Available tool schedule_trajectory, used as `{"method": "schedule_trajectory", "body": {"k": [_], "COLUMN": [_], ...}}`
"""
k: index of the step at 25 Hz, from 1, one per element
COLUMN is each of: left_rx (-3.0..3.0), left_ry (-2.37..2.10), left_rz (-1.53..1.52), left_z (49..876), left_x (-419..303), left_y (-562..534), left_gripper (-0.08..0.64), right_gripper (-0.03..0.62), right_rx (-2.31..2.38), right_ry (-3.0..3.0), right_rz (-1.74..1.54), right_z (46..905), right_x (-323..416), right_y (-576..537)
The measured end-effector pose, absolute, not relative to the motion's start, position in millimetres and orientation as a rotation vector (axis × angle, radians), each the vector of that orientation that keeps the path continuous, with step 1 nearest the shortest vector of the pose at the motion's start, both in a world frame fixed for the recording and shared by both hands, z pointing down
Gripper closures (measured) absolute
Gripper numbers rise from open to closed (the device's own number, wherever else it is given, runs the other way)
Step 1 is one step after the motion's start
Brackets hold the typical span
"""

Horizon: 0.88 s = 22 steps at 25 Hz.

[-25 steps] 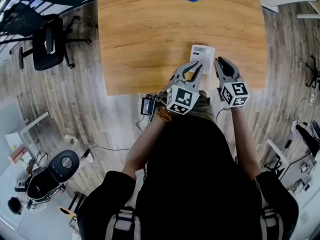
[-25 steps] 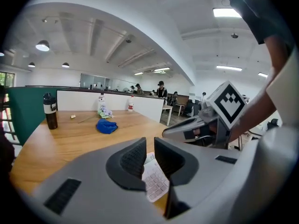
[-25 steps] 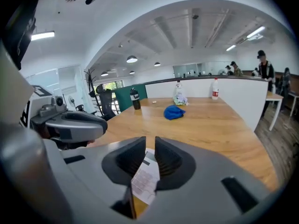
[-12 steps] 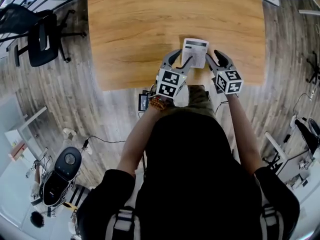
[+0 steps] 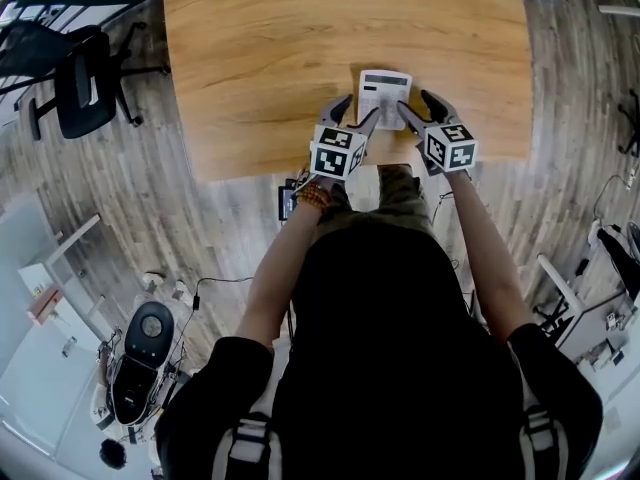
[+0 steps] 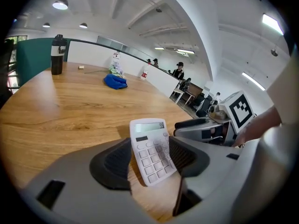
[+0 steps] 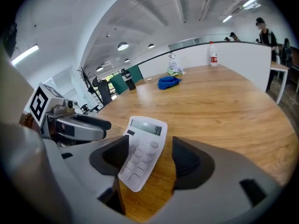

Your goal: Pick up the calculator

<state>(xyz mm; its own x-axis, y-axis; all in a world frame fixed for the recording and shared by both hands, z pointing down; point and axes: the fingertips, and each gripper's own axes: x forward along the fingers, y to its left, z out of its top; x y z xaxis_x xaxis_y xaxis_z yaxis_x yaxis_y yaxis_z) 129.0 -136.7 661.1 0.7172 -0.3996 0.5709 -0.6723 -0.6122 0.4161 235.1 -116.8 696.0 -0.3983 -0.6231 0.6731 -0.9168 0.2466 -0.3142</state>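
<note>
The left gripper [image 5: 354, 114] and right gripper [image 5: 419, 106], both hand-held, stand with jaws wide apart, having just been opening, as they close in on a white calculator [image 5: 383, 96] lying flat near the front edge of the wooden table [image 5: 250, 58]. Its near end sits between the ribbed dark pads [image 6: 117, 161], none pressing it. The slim, rigid plastic slab looks light and smooth; a hold across its long side edges, clear of keys and display, seems soundest.

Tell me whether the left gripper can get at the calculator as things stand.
Probably yes: the left gripper has just been opening its jaws, the calculator lies between them on the table, and nothing blocks it.
</note>
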Motion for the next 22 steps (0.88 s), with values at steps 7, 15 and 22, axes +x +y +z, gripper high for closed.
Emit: {"method": "schedule_trajectory", "body": {"k": [7, 15, 22], "left_rx": [2.251, 2.19, 2.145], "left_ry": [-0.812, -0.805, -0.807], "left_rz": [0.603, 0.613, 0.64], "left_z": [684.2, 705.1, 717.5], "left_x": [132.3, 133.5, 137.1], "left_y": [-136.2, -135.3, -135.3], "left_gripper": [0.284, 0.284, 0.284], "right_gripper": [0.27, 0.271, 0.282], "right_rx": [1.368, 1.383, 1.392], "right_ry": [-2.093, -2.049, -2.037], "right_rz": [1.032, 1.046, 1.048], "right_z": [718.5, 722.2, 729.6], "right_x": [222.9, 221.9, 220.3], "right_y": [-113.2, -119.7, -120.8]}}
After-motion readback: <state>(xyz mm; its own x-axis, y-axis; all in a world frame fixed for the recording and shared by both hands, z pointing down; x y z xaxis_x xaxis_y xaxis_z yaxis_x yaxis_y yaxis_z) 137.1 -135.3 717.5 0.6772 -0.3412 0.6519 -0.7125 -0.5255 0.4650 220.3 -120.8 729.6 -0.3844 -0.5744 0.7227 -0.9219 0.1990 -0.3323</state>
